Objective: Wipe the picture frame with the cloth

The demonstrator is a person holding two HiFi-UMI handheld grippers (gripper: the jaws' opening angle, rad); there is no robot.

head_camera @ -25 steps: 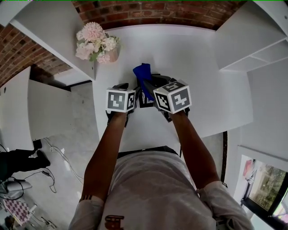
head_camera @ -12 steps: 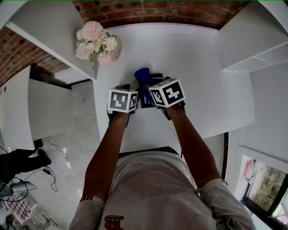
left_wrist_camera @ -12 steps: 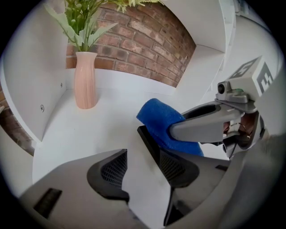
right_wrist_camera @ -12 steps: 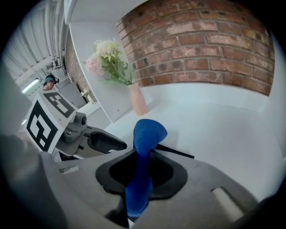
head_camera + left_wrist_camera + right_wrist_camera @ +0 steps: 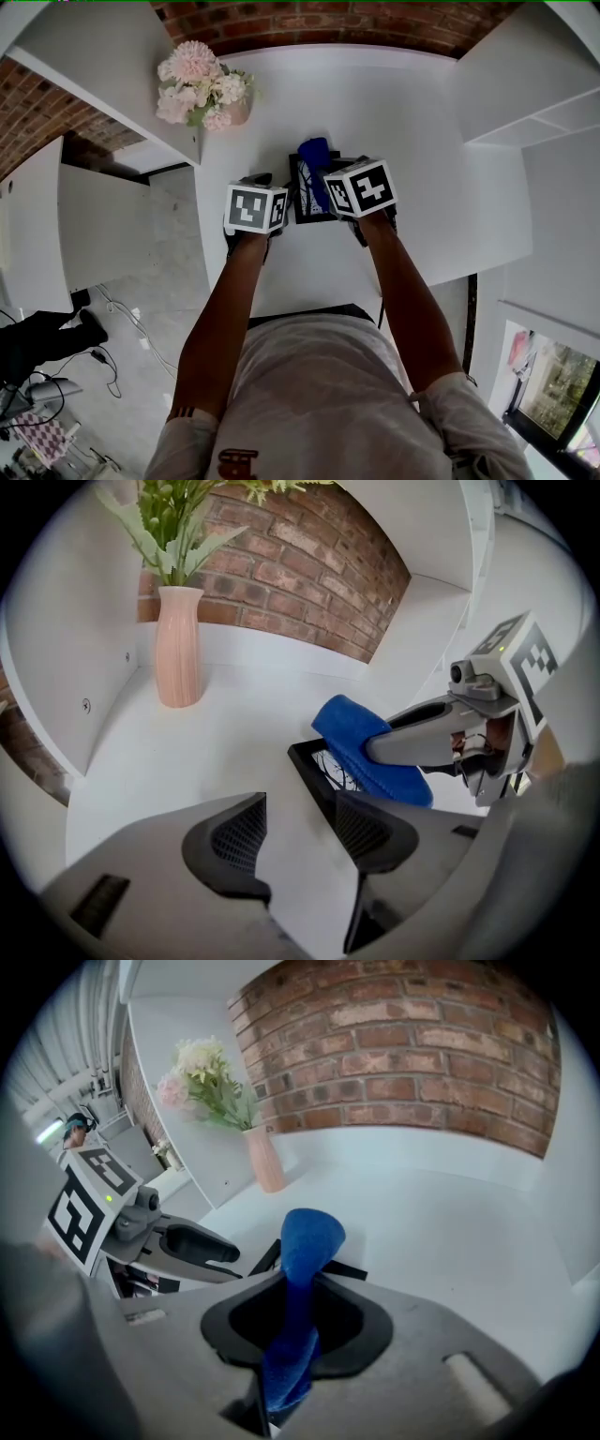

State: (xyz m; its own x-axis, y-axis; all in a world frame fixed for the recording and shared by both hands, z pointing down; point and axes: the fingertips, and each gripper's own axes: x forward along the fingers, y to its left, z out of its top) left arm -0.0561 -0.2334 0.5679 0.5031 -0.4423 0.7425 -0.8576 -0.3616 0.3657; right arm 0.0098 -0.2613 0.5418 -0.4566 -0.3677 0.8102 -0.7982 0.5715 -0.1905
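Forearms (image 5: 230, 300) forward, cloth (image 5: 314, 150) on frame (image 5: 315, 777).

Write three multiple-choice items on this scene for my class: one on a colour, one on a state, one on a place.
1. The cloth is: A. red; B. blue; C. white.
2. The right gripper has its jaws: A. apart and empty; B. shut on the cloth; C. shut on nothing.
3. The vase stands: A. on the cloth; B. in the right gripper; C. on the table by the brick wall.
Key: 1 B, blue in every view; 2 B, cloth pinched between them; 3 C, it rests on the white top before the bricks.
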